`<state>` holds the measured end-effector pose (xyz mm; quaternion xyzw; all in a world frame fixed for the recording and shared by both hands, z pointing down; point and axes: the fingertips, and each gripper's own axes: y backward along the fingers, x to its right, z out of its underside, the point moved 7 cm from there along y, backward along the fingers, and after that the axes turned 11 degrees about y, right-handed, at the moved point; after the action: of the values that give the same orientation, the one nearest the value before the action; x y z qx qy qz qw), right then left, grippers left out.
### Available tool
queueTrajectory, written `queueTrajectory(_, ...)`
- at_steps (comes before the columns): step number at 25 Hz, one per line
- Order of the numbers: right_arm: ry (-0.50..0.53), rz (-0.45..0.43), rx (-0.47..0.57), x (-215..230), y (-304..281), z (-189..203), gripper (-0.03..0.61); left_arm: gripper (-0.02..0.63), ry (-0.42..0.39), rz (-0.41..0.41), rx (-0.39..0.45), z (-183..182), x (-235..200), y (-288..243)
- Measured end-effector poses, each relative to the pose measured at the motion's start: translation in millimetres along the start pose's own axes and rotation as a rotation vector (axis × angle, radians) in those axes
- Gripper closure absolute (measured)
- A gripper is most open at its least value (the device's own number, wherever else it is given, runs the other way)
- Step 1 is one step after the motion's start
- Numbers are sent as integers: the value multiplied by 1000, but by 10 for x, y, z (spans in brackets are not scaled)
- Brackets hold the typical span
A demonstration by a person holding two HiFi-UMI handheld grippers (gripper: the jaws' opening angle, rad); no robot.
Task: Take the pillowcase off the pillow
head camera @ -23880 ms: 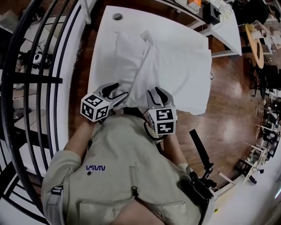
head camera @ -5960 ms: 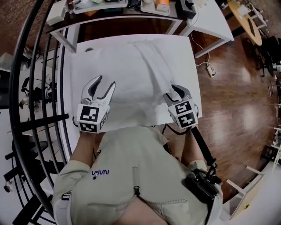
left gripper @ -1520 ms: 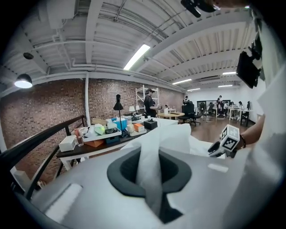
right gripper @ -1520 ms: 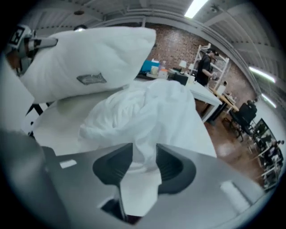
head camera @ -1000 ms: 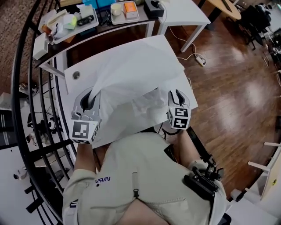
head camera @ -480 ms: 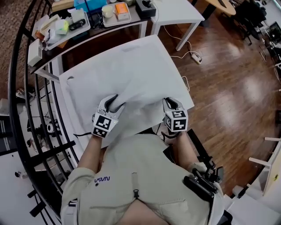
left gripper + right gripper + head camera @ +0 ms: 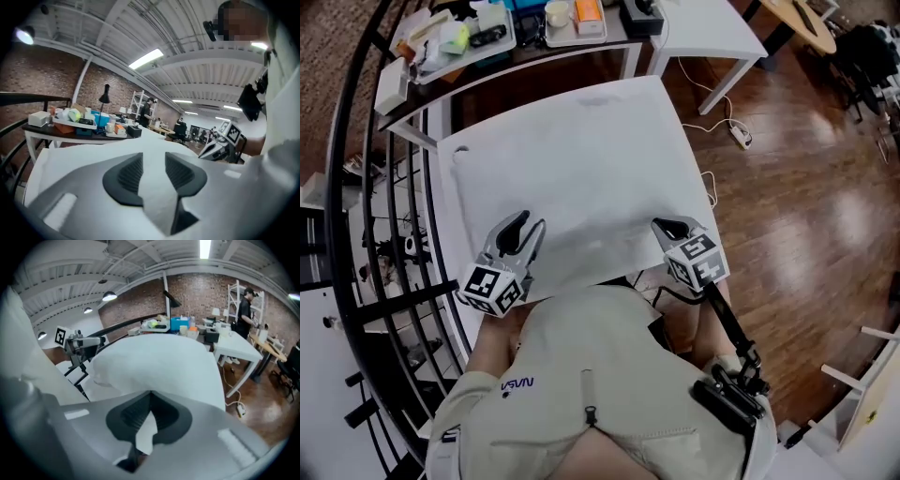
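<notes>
The white pillowcase [image 7: 581,159] lies spread flat over the white table [image 7: 455,155]; I cannot make out the pillow apart from it. My left gripper [image 7: 523,228] rests at the cloth's near left part. Its jaws stand open, with white cloth [image 7: 93,154] showing past the gap and the pads [image 7: 129,173] not pressing on it. At the near right corner my right gripper [image 7: 667,225] is shut on a fold of the pillowcase [image 7: 159,362], and a bit of white fabric shows between its pads [image 7: 133,416]. The left gripper view shows the right gripper [image 7: 220,143] off to the right.
A dark side table [image 7: 544,37] with trays, boxes and cups stands behind the white table. A black railing [image 7: 384,234] runs along the left. To the right are a wooden floor [image 7: 806,187], a white desk [image 7: 712,23] and a power strip with its cable [image 7: 736,134].
The left gripper came down from holding the cloth raised and let it go. The cloth has dropped flat on the table. The right gripper closed on its near right corner.
</notes>
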<state>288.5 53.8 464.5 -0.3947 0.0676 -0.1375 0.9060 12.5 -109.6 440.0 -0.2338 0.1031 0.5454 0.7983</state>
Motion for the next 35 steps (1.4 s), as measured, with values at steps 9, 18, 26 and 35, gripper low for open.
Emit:
queueTrajectory(9, -117, 276, 452, 506, 113, -425, 574, 607, 37, -374, 111, -95, 92, 177)
queueTrajectory(18, -41, 338, 539, 500, 39, -550, 575, 607, 11, -478, 172, 60, 344, 370)
queueTrajectory(26, -43, 430, 625, -104, 451, -635, 575, 607, -72, -471, 297, 13, 561, 1009)
queueTrajectory(35, -63, 524, 634, -1132, 893, -249, 575, 607, -81, -412, 333, 390, 870, 1789)
